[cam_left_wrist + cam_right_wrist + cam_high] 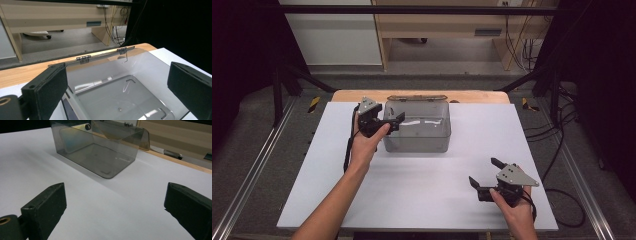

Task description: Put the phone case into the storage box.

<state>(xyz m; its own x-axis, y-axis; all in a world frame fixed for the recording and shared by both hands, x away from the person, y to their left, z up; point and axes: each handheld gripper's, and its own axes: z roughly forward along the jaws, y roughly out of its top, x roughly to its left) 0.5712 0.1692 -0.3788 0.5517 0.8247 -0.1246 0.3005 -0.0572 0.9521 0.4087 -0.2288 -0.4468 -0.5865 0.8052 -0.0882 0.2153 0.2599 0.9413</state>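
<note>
High view, table: white rectangular tabletop (422,190) with a strip of pale wood along its far edge.
High view, box: clear smoky-grey plastic box with rounded corners (417,140), toward the far middle of the tabletop, lid swung back on hinges over the wooden strip.
High view, left gripper: black two-jaw left gripper (394,120) at the box's left end, by the upper rim, held by a hand coming up from the bottom left.
High view, right gripper: black two-jaw right gripper (484,172) low over the near right part of the tabletop, well apart from the box, pointing left and away.
Left gripper view, jaws: spread wide, one pad at each side of the frame, nothing clamped between them.
Left gripper view, box: open interior of the box (120,100) seen from above between the pads, with nothing lying on its floor; left pad just beside the near wall, contact with the rim not clear.
Left gripper view, lid: transparent hinged lid (110,56) tilted back, two small grey hinges along its edge.
Right gripper view, jaws: spread wide, holding nothing, bare tabletop (112,207) between them.
Right gripper view, box: standing farther off, up the frame (100,150), upright on the tabletop.
</note>
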